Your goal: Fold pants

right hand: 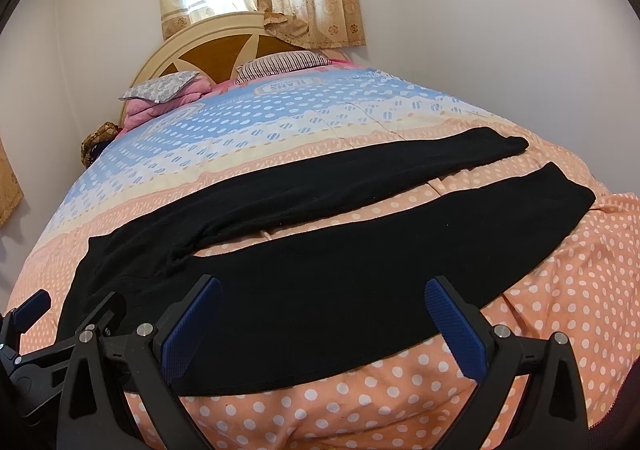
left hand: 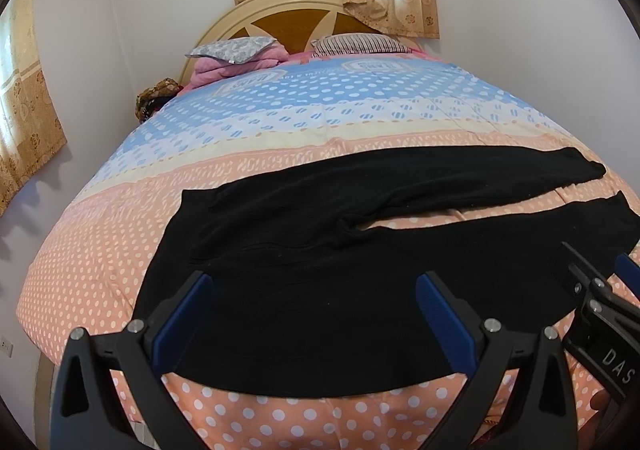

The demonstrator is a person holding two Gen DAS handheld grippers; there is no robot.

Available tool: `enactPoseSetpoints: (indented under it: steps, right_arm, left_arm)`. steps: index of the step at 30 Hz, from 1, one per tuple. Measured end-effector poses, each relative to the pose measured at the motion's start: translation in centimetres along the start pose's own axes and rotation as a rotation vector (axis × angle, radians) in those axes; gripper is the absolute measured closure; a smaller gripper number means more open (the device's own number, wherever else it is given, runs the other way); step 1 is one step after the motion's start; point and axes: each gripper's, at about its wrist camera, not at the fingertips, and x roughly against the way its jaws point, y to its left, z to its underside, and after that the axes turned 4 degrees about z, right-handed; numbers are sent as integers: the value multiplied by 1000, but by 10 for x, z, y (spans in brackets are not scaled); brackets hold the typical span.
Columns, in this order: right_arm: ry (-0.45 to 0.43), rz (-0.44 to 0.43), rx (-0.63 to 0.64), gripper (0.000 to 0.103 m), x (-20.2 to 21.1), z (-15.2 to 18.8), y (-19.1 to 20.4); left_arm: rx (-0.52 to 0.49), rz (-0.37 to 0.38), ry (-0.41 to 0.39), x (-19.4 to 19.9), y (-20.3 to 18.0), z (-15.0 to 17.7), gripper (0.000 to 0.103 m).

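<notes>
The left gripper [left hand: 314,282] hovers with jaws wide apart and empty over the waist end of the black knit pants [left hand: 320,250], which lie flat across the peach polka-dot bedspread [left hand: 100,250], legs spread rightward, while the right gripper [right hand: 322,288] hangs equally wide and empty above the nearer leg.

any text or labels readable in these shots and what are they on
"DAS": white letters on the black body of the right gripper, cut off at the left wrist view's edge, so possibly part of a longer word.
Bedspread: a framed printed label near the pillows, too blurred and distorted to read.
Nothing else legible.
</notes>
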Motion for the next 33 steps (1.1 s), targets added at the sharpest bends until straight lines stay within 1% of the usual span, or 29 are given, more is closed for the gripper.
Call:
enactPoseSetpoints:
  steps: [33]
  right_arm:
    - [11,3,0,1,-4,0,-5]
  left_arm:
    - [-8,-6,6,-3,-5,0,0]
